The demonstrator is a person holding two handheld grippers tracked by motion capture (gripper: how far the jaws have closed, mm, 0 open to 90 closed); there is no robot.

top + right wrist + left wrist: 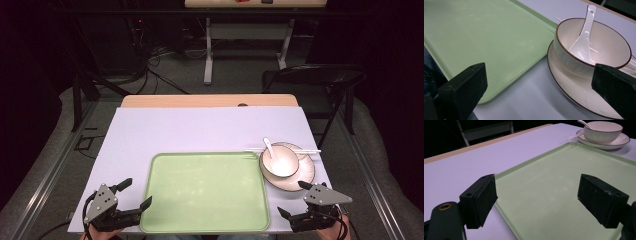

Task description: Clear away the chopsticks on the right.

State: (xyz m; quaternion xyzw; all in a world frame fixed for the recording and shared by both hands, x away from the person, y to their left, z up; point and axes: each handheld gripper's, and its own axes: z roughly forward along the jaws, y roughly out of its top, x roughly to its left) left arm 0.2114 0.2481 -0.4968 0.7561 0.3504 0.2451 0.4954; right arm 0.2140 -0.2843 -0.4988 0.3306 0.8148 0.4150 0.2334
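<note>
A pale green tray lies at the near middle of the table, with nothing on it. Right of it a white bowl with a white spoon sits on a dark-rimmed plate, and chopsticks lie across the plate's far side. My left gripper stands open at the tray's near left corner, jaws wide with nothing between them. Just before the plate, my right gripper is open too, pointing at the bowl and spoon.
A lavender sheet covers the table, whose wooden far edge shows. A black folding chair stands behind the far right corner. Another table's legs and cables lie on the floor beyond.
</note>
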